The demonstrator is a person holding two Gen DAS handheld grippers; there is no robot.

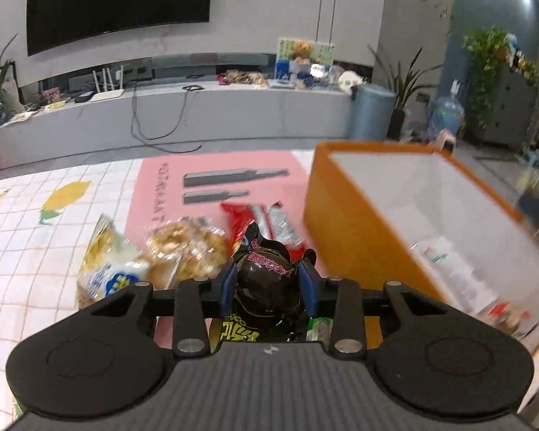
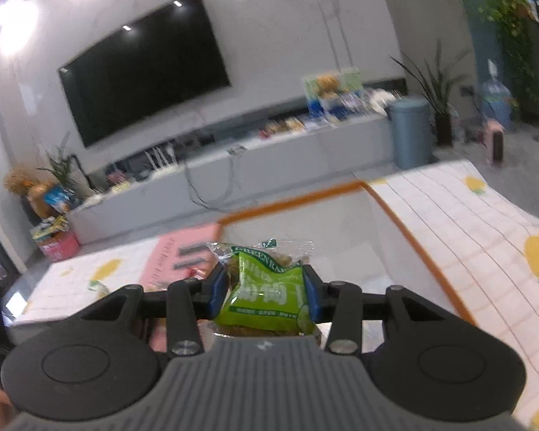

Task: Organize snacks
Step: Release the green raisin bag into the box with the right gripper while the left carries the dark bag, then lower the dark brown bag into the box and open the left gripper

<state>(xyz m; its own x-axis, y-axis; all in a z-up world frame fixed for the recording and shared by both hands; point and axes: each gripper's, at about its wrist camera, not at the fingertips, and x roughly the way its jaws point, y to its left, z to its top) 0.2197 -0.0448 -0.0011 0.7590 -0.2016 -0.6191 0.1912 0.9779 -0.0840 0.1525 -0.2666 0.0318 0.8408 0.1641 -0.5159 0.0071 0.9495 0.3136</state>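
Note:
My left gripper point(image 1: 268, 282) is shut on a black snack packet point(image 1: 267, 287) with pink and yellow print, held above the table beside the orange box point(image 1: 345, 222). The box is open with a white inside and holds several snacks at its near end. My right gripper point(image 2: 264, 292) is shut on a green snack packet point(image 2: 266, 294), held over the orange box point(image 2: 291, 203). On the table in the left wrist view lie red and white bars point(image 1: 260, 221), a clear bag of round biscuits point(image 1: 187, 248) and a yellow and blue packet point(image 1: 106, 269).
A pink sheet point(image 1: 212, 186) lies on the white checked tablecloth point(image 1: 36, 237) with yellow fruit prints. Behind stands a grey TV bench point(image 1: 197, 115), a black TV point(image 1: 118, 0), a blue bin point(image 1: 372, 111) and plants.

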